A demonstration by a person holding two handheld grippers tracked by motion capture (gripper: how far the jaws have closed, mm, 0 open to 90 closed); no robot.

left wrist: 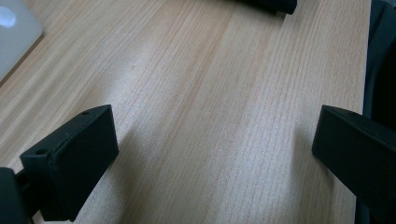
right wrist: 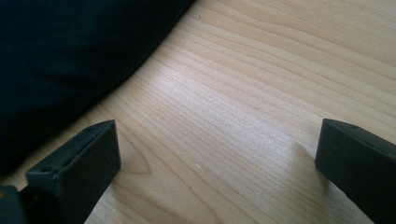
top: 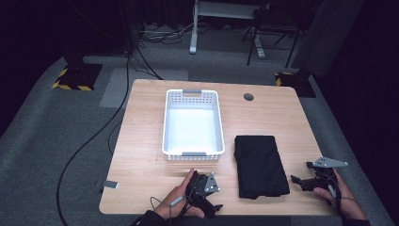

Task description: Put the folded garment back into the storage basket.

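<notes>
A folded black cloth (top: pixel 260 165) lies flat on the wooden table (top: pixel 141 141), right of a white slotted basket (top: pixel 167 122) that holds nothing. My left gripper (top: pixel 215 200) rests low near the front edge, left of the cloth, pointing right along the table. In its own view the left gripper (left wrist: pixel 212 126) is open over bare wood, the cloth's (left wrist: pixel 275 4) edge far ahead and the basket (left wrist: pixel 14 32) at the upper left. My right gripper (top: pixel 303 173) sits just right of the cloth, pointing at it. The right gripper (right wrist: pixel 217 130) is open, the cloth (right wrist: pixel 70 56) just ahead and left of its jaws.
A small grey tag (top: pixel 109 184) lies at the table's front left corner, and a round cable hole (top: pixel 248 97) is at the back right. A black cable (top: pixel 89 141) runs over the carpet to the left. Desk legs and stands are behind the table.
</notes>
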